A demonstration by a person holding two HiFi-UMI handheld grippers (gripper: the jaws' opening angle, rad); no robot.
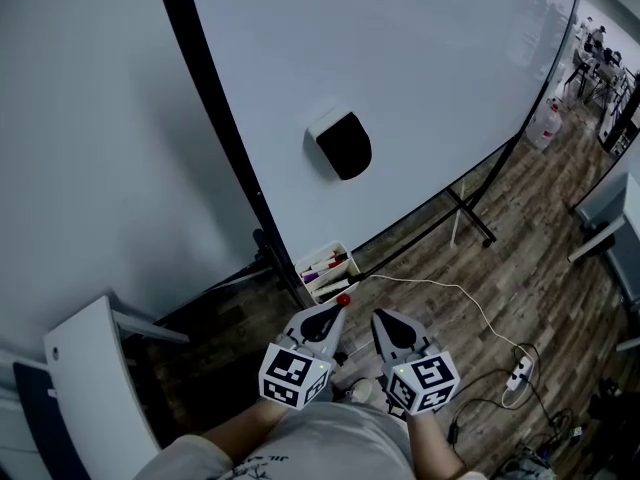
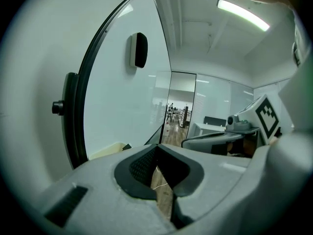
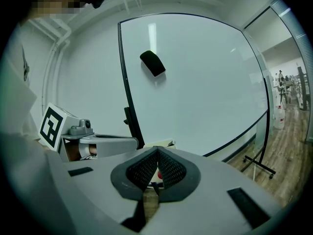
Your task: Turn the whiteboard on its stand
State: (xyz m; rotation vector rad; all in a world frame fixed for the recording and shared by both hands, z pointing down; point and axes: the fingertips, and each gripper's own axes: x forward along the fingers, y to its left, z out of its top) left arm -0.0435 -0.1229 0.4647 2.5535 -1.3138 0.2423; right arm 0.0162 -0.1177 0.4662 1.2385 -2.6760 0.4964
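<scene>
A large whiteboard (image 1: 400,88) in a black frame stands tilted on its stand in front of me, also in the left gripper view as whiteboard (image 2: 122,92) and in the right gripper view as whiteboard (image 3: 205,77). A black eraser (image 1: 342,143) sticks to its face. A clamp knob (image 1: 262,240) sits on the left post, knob (image 2: 58,106). My left gripper (image 1: 335,313) and right gripper (image 1: 385,320) hang side by side low down, short of the board, both shut with nothing in them. The left gripper (image 2: 156,148) and right gripper (image 3: 157,151) show jaws meeting at the tip.
A marker tray (image 1: 325,268) with pens sits at the board's lower corner. A white cable (image 1: 470,298) runs over the wood floor to a power strip (image 1: 518,373). The stand's foot (image 1: 470,218) sticks out right. A white chair (image 1: 95,388) is at the left, a desk (image 1: 610,218) far right.
</scene>
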